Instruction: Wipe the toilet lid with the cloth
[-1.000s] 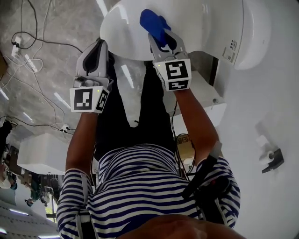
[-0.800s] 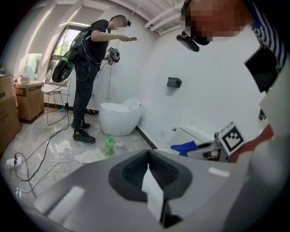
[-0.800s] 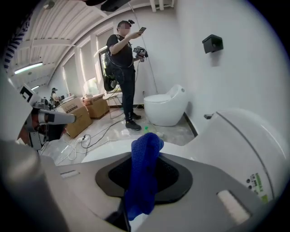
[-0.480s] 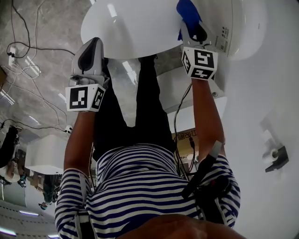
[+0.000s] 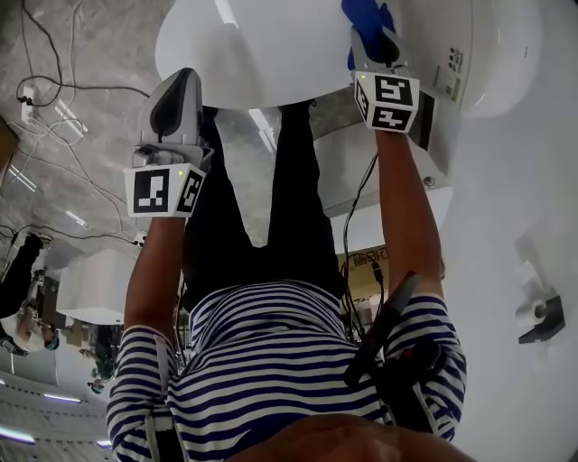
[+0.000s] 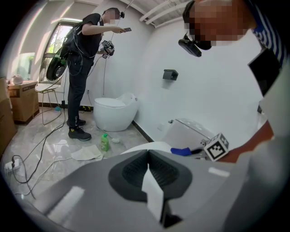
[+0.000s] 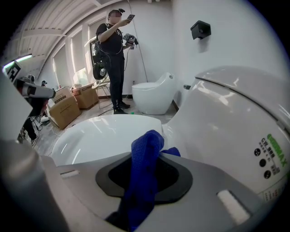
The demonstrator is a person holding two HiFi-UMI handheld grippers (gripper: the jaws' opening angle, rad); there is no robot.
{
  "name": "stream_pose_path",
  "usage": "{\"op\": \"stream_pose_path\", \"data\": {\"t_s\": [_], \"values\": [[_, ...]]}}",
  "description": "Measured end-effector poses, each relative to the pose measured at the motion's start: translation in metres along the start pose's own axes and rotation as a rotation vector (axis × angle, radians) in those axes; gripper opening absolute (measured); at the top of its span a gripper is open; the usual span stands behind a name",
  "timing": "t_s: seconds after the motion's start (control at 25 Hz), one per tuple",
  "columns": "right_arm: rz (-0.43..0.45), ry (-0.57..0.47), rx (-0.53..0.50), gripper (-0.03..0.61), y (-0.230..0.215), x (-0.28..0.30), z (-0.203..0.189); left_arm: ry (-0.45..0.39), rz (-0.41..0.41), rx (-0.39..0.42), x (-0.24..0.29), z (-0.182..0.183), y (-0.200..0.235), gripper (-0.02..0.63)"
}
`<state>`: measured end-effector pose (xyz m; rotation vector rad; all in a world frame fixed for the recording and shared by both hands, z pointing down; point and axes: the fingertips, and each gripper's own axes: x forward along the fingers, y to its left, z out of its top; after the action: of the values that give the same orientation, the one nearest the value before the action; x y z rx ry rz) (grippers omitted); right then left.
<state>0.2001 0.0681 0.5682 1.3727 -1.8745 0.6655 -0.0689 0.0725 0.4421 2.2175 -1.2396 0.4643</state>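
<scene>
The white toilet lid (image 5: pixel 262 45) lies shut at the top of the head view. My right gripper (image 5: pixel 372 32) is shut on a blue cloth (image 5: pixel 361 13) and rests at the lid's right rear, beside the toilet's back part (image 5: pixel 470 54). In the right gripper view the blue cloth (image 7: pixel 142 172) hangs out between the jaws, over the lid (image 7: pixel 99 136). My left gripper (image 5: pixel 176 83) is shut and empty, held just off the lid's left front edge. From the left gripper view, the cloth (image 6: pixel 181 151) shows beyond the lid's rim (image 6: pixel 149 146).
A second toilet (image 6: pixel 115 111) stands by the wall, with a standing person (image 6: pixel 86 68) next to it. A green bottle (image 6: pixel 104 142) and a pale rag (image 6: pixel 88 153) lie on the floor. Cables (image 5: pixel 54 54) run across the tiles. Cardboard boxes (image 7: pixel 68 106) sit further off.
My right gripper has carried the blue cloth from the middle of the lid across to its right rear edge. The left gripper has barely shifted.
</scene>
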Motion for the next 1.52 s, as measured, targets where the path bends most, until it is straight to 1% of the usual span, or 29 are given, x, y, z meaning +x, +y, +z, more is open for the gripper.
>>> {"op": "stream_pose_path", "data": {"t_s": [0.36,0.6,0.88,1.16,1.52], "values": [[0.029,0.008,-0.013,0.106,0.016,0.006,-0.002,-0.002,-0.004,0.001,0.003,0.001,0.001,0.002],[0.077,0.01,-0.024,0.106,0.052,0.008,0.003,-0.009,0.002,-0.006,-0.005,0.004,0.008,0.002],[0.134,0.009,-0.021,0.107,0.111,0.014,0.009,-0.015,0.024,-0.017,-0.025,0.002,0.033,0.002],[0.197,0.01,-0.022,0.106,0.173,0.024,0.016,-0.017,0.062,-0.032,-0.044,-0.003,0.065,0.002],[0.334,0.033,-0.071,0.106,0.277,0.029,0.012,-0.022,0.087,-0.05,-0.063,-0.009,0.097,0.002]]}}
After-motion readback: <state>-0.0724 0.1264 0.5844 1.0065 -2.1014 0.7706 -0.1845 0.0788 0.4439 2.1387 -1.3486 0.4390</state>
